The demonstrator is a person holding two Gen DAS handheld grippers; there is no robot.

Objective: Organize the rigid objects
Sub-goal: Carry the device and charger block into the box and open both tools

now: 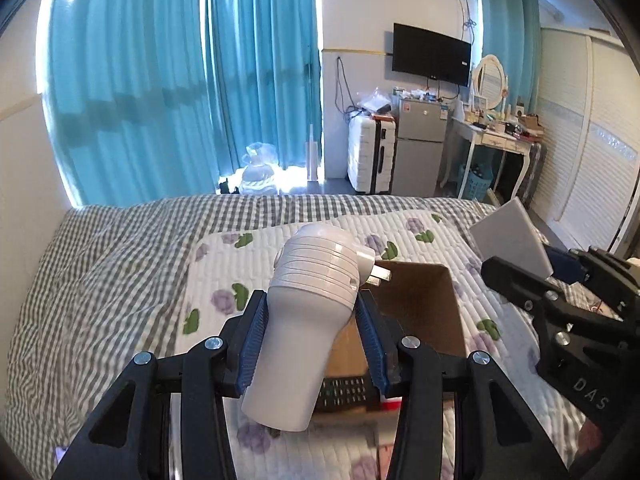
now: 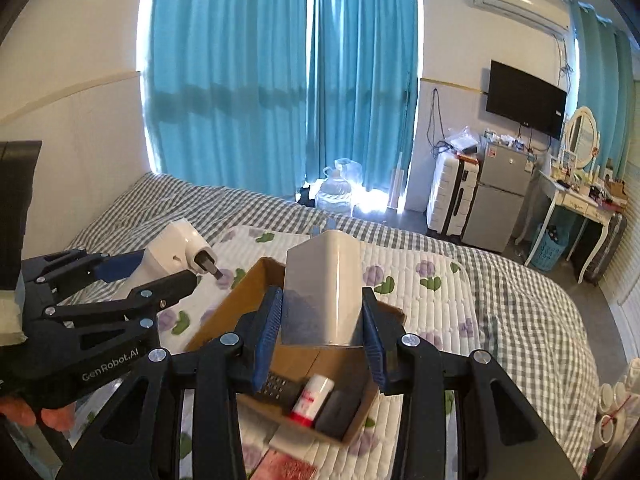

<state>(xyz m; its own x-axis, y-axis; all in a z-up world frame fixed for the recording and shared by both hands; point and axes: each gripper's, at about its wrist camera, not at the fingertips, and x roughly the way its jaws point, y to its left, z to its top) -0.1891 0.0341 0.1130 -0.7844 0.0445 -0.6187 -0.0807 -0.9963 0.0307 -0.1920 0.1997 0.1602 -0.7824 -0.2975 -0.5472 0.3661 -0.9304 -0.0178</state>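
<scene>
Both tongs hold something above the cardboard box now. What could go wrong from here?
The left tongs grip the white device low on its smooth body, with the heavy head above: it may tip or slip. The cardboard box already holds a remote and a small bottle; dropped items could strike them.

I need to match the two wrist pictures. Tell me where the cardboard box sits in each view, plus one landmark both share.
Left wrist view: the cardboard box is right of centre, on the bed behind the white device in the left claw.
Right wrist view: the cardboard box is low in the centre, under the right claw.
Shared landmark: the wall-mounted TV.
</scene>
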